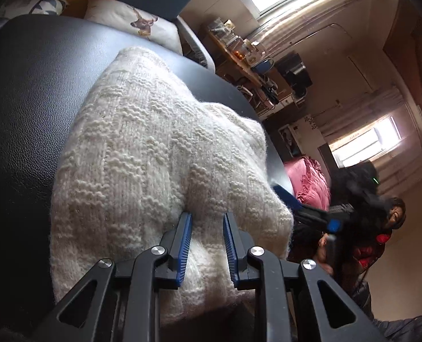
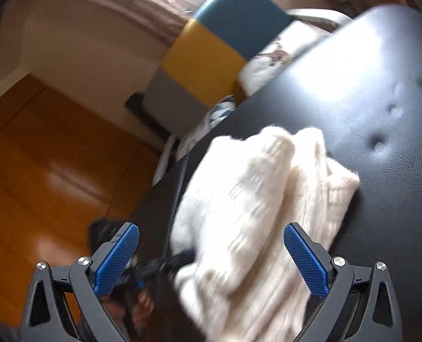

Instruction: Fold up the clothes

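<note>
A white knit sweater (image 1: 142, 148) lies bunched on a black leather surface (image 1: 25, 99). In the left wrist view my left gripper (image 1: 206, 219) is shut on a thick fold at the sweater's near edge, with knit filling the gap between the blue pads. The right gripper (image 1: 310, 213) shows beyond the sweater's right side. In the blurred right wrist view my right gripper (image 2: 211, 228) is wide open above the sweater (image 2: 253, 199), holding nothing. The left gripper (image 2: 168, 265) appears there at the sweater's lower left edge, with a hand (image 2: 142, 305) behind it.
A deer-print pillow (image 1: 142, 22) and a yellow and teal cushion block (image 2: 211, 54) sit past the far edge of the black surface (image 2: 381, 114). Wooden floor (image 2: 40, 171) lies off its left side. A person (image 1: 381, 228), pink bedding (image 1: 307, 182) and a cluttered shelf (image 1: 239, 51) are at the right.
</note>
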A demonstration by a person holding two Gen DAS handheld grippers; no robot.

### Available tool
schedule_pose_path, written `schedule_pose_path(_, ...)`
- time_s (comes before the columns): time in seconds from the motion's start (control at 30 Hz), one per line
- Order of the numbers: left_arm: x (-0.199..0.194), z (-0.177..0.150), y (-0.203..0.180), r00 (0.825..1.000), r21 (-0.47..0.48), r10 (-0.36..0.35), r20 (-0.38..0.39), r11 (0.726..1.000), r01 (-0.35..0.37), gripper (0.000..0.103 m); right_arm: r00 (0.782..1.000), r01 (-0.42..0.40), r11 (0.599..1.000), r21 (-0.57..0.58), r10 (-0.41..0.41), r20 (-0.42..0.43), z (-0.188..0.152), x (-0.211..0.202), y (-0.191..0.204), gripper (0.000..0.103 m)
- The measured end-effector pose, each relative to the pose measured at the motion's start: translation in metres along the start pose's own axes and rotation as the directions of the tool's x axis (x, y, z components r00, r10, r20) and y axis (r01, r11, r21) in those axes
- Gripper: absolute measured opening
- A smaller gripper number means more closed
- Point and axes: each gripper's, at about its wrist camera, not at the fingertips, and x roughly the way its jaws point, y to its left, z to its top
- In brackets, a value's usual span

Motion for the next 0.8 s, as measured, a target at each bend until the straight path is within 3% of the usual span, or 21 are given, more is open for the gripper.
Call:
schedule_pose_path(0.1,-0.009,-0.002,-0.003,0.998,0.017,-0.015,0.060,1.000,0.014,0.023,0.998,0.051,0.999,0.008,-0.051,-0.028,0.009,0.019,-0.001,0.102)
schedule_pose_path(0.13,-0.011,-0.003,-0.005,0.996,0.034,-0.012,0.088,0.999,0.009,0.023,0.995,0.084,0.996,0.003,-0.084,-0.048,0.009,0.024,-0.003,0.095)
schedule_pose_path(0.17,-0.012,-0.003,-0.007,0.994,0.046,-0.005,0.110,0.999,0.000,0.023,0.992,0.104,0.995,-0.001,-0.103,-0.065,0.009,0.030,-0.004,0.085)
schedule_pose_path(0.2,-0.013,-0.006,-0.011,0.991,0.062,0.007,0.137,0.998,-0.015,0.024,0.988,0.128,0.992,-0.014,-0.128,-0.087,0.010,0.036,-0.002,0.062)
schedule_pose_path(0.23,-0.017,-0.013,-0.017,0.985,0.083,0.027,0.171,0.996,-0.041,0.024,0.983,0.151,0.988,-0.036,-0.154,-0.102,0.012,0.039,0.001,0.049)
schedule_pose_path(0.27,-0.023,-0.015,-0.019,0.979,0.099,0.041,0.201,0.993,-0.062,0.025,0.977,0.176,0.981,-0.081,-0.184,-0.104,0.015,0.040,0.008,0.046)
schedule_pose_path(0.3,-0.027,-0.018,-0.021,0.973,0.111,0.048,0.227,0.991,-0.074,0.025,0.970,0.207,0.967,-0.148,-0.223,-0.099,0.016,0.039,0.020,0.037)
schedule_pose_path(0.33,-0.031,-0.020,-0.024,0.967,0.122,0.053,0.250,0.989,-0.085,0.026,0.959,0.245,0.942,-0.229,-0.270,-0.085,0.015,0.035,0.035,0.028)
schedule_pose_path(0.4,-0.037,-0.022,-0.030,0.958,0.145,0.056,0.281,0.984,-0.100,0.027,0.930,0.323,0.855,-0.406,-0.366,-0.033,0.009,0.023,0.068,0.020)
schedule_pose_path(0.47,-0.039,-0.026,-0.033,0.955,0.177,0.060,0.291,0.977,-0.116,0.032,0.880,0.397,0.738,-0.546,-0.475,-0.002,-0.002,0.020,0.082,0.019)
schedule_pose_path(0.5,-0.038,-0.028,-0.033,0.955,0.191,0.067,0.288,0.974,-0.126,0.039,0.853,0.415,0.720,-0.557,-0.521,-0.038,-0.007,0.025,0.072,0.019)
schedule_pose_path(0.53,-0.036,-0.029,-0.032,0.960,0.199,0.074,0.271,0.971,-0.131,0.040,0.836,0.423,0.719,-0.551,-0.545,-0.069,-0.010,0.028,0.059,0.019)
schedule_pose_path(0.6,-0.007,-0.031,-0.027,0.989,0.198,0.075,0.127,0.975,-0.100,0.040,0.851,0.413,0.778,-0.473,-0.515,-0.105,-0.008,0.027,0.031,0.019)
schedule_pose_path(0.67,0.014,-0.042,-0.041,0.991,0.294,0.116,0.063,0.947,-0.129,0.039,0.871,0.411,0.822,-0.393,-0.482,-0.097,-0.003,0.013,0.017,0.019)
schedule_pose_path(0.7,0.020,-0.049,-0.051,0.991,0.353,0.125,0.038,0.927,-0.131,0.039,0.868,0.424,0.816,-0.393,-0.490,-0.082,-0.004,0.007,0.015,0.019)
schedule_pose_path(0.8,0.033,-0.063,-0.070,0.991,0.431,0.126,-0.036,0.897,-0.098,0.039,0.892,0.400,0.859,-0.319,-0.445,-0.081,-0.002,-0.010,-0.001,0.020)
